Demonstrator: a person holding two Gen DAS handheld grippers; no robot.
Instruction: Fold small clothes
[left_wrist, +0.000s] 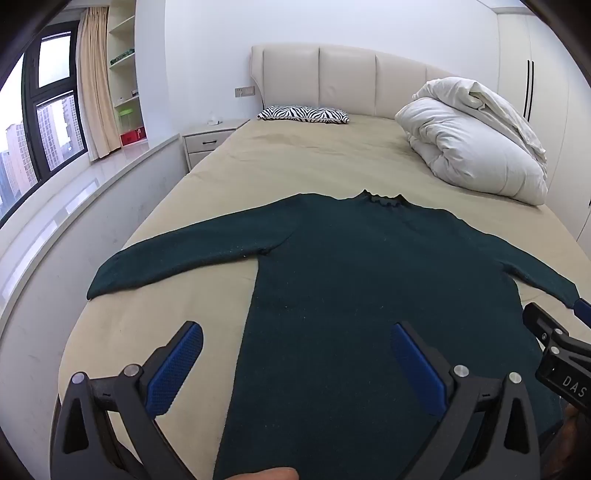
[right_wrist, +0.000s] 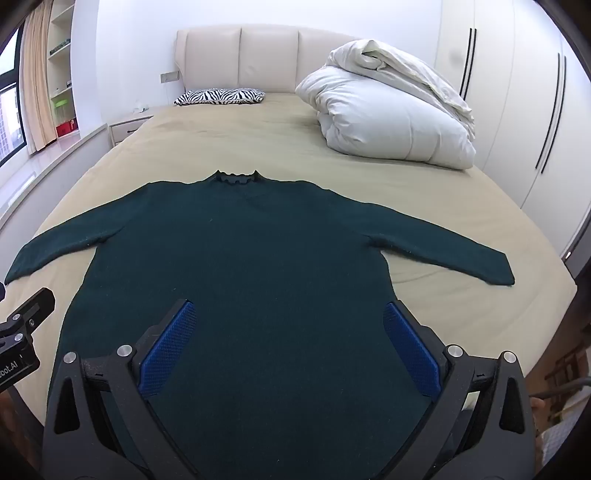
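A dark green long-sleeved sweater (left_wrist: 369, 266) lies flat on the beige bed (left_wrist: 295, 162), collar toward the headboard and both sleeves spread out. It shows the same way in the right wrist view (right_wrist: 240, 258). My left gripper (left_wrist: 297, 332) is open and empty above the sweater's lower left part. My right gripper (right_wrist: 290, 314) is open and empty above its lower middle. The right gripper's body also shows at the right edge of the left wrist view (left_wrist: 554, 350), and the left gripper's body at the left edge of the right wrist view (right_wrist: 22, 325).
A folded white duvet (left_wrist: 476, 144) lies at the bed's far right. A zebra-print pillow (left_wrist: 303, 114) lies by the padded headboard (left_wrist: 347, 81). A nightstand (left_wrist: 210, 140), a window ledge (left_wrist: 74, 199) and shelves stand on the left, white wardrobes (right_wrist: 517, 110) on the right.
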